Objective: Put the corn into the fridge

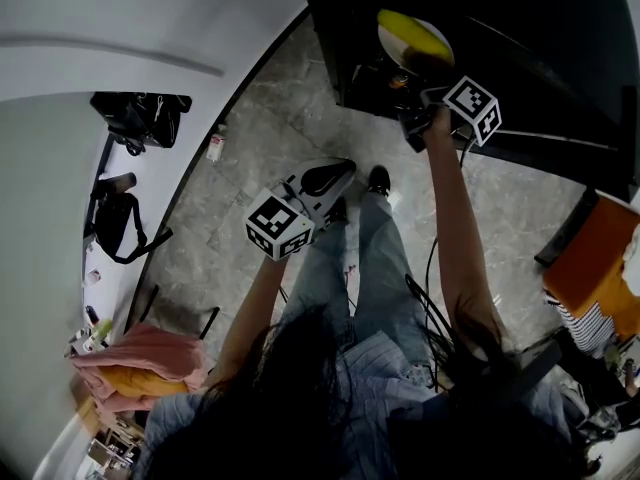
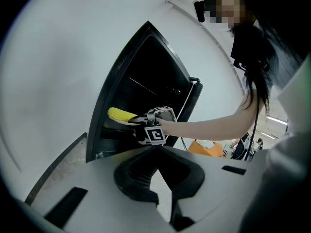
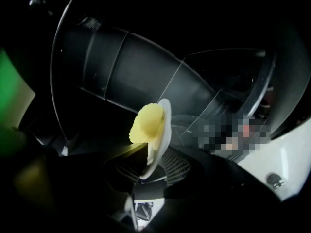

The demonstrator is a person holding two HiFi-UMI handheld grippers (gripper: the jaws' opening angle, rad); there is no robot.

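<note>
The right gripper's (image 3: 150, 161) jaws are clamped on the near rim of a white plate (image 3: 166, 113), one pad on each face, and the corn (image 3: 147, 123) lies on that plate just past the pads. The person's outstretched arm carries plate and corn inside the dark fridge (image 2: 146, 76), among its clear panels (image 3: 214, 81); I cannot tell whether the plate already rests on a shelf. The left gripper (image 2: 163, 198) hangs back outside the doorway with its jaws drawn close together and nothing between them. By my reading this is the placing step, near the end of the task. The next move calls for settling the plate flat on a shelf, letting go of the rim, and backing straight out without tipping the corn off.
</note>
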